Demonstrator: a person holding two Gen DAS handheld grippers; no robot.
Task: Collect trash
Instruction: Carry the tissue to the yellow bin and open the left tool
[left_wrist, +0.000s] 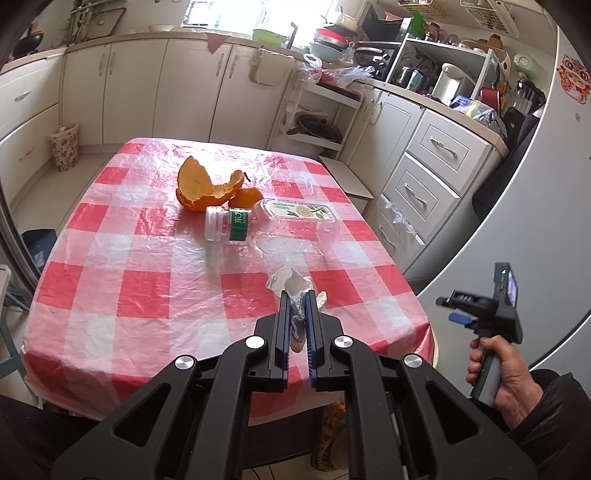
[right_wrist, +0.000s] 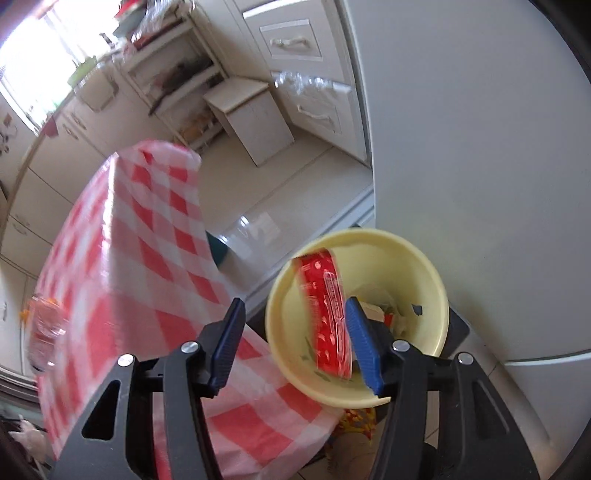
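Observation:
My left gripper (left_wrist: 297, 295) is shut on a crumpled white wrapper (left_wrist: 291, 282) just above the red-checked table (left_wrist: 147, 280) near its front edge. Further back lie orange peels (left_wrist: 207, 186), a small clear bottle with a green label (left_wrist: 227, 223) and a flattened clear plastic bottle (left_wrist: 299, 218). My right gripper (right_wrist: 295, 308) is open and empty above a yellow bin (right_wrist: 436, 280) beside the table. A red wrapper (right_wrist: 327, 314) stands in the bin with other scraps. The right gripper also shows in the left wrist view (left_wrist: 452, 308), off the table's right edge.
A white fridge (right_wrist: 480, 147) stands right behind the bin. Drawers and cabinets (left_wrist: 424, 184) line the right and back walls. A small white stool (right_wrist: 251, 118) and a floral waste basket (left_wrist: 65, 146) stand on the floor.

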